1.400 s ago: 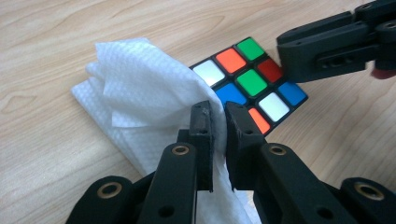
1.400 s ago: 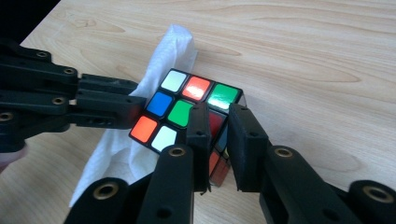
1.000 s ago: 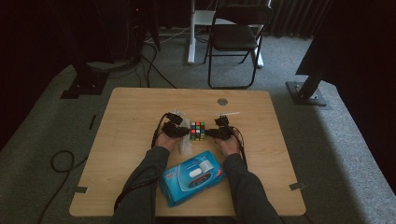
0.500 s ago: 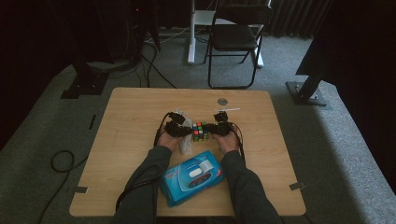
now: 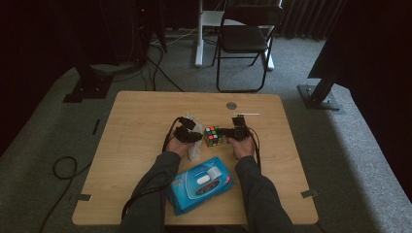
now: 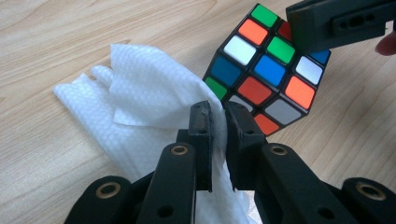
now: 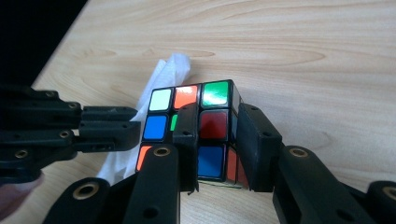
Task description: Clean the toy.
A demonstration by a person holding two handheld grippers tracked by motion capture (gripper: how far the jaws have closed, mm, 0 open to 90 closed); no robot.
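- Wiping the puzzle cube (image 5: 212, 136) at the table's (image 5: 136, 116) centre, you clench the left gripper (image 6: 218, 122) on the white wipe (image 6: 140, 100), pressing it against the cube's side.
- Your right gripper (image 7: 217, 135) grasps one cube corner, steadying it against that push.

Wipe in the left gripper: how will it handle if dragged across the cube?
Likely floppy: the wipe lies creased and folded in the left hand-held gripper. Probably light, so it should trail and bunch rather than push the cube, which the right hand-held gripper clamps.
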